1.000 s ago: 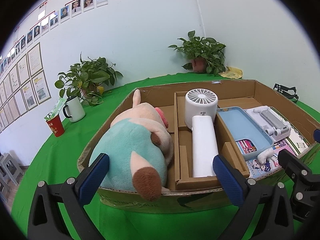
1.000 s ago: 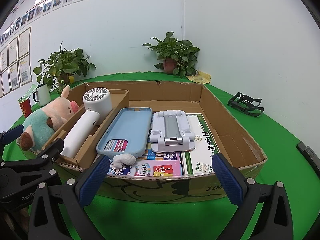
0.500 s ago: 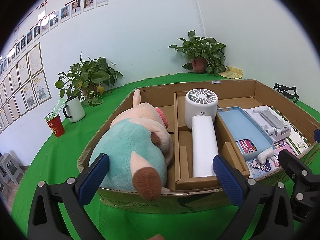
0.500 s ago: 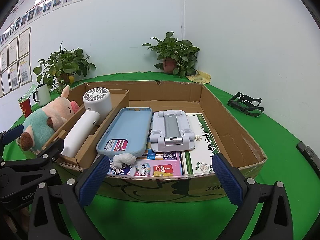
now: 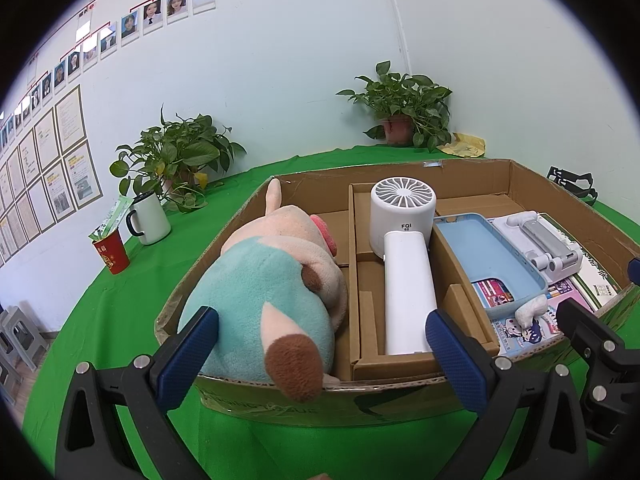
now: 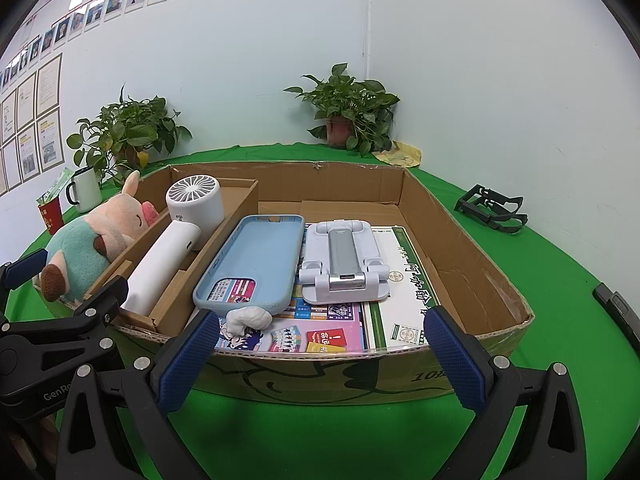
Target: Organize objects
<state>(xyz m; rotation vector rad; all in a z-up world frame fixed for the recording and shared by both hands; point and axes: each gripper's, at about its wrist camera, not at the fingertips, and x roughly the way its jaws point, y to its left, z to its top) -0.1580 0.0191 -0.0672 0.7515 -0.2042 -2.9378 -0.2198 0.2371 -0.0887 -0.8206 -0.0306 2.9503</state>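
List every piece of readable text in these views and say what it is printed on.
"FQI", smaller unreadable characters beneath: white handheld fan.
"GenRo", cut off: left gripper body.
"10", cut off: cardboard box front wall.
Too small or blurred: booklets in the box, red cup, wall papers.

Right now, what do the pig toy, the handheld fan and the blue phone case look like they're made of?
Pig toy: soft plush fabric, fuzzy nap and rounded stuffed shape. Handheld fan: smooth white plastic, seemingly matte, with moulded grille slats. Blue phone case: probably silicone or soft rubber, matte with rounded, thick edges; cannot be certain.
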